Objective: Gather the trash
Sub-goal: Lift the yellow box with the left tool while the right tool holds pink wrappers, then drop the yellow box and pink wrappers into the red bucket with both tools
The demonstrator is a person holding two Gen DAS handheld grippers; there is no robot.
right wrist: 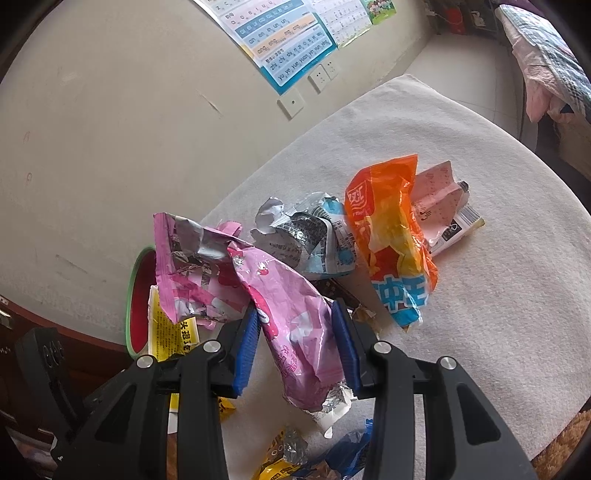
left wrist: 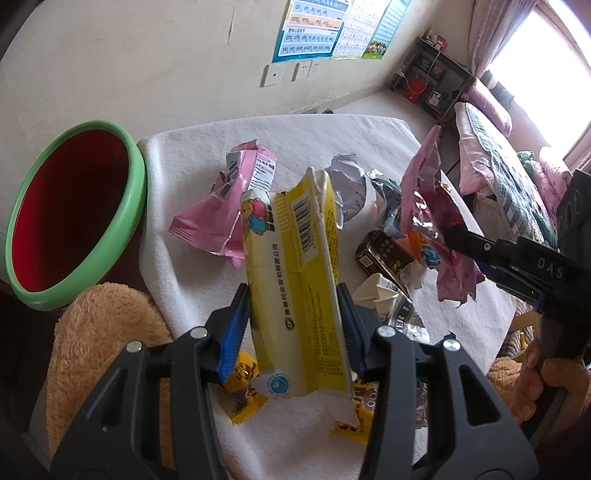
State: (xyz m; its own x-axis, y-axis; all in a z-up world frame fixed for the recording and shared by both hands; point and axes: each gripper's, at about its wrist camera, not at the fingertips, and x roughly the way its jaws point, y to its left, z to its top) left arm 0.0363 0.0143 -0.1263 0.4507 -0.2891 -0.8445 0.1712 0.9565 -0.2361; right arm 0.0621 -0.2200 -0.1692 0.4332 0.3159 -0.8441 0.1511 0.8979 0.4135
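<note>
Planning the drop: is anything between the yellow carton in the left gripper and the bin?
Nothing visible. The yellow carton is held above the cloth, and the bin stands open to its left, with only bare cloth between.

Lit by daylight from blown-out window (left wrist: 532, 70) at two o'clock; sharp centrally, bent and darkened toward edges.

Cream wall (left wrist: 147, 55), posters (left wrist: 314, 33), bright window (left wrist: 535, 55), perhaps a bed (left wrist: 498, 155)
</note>
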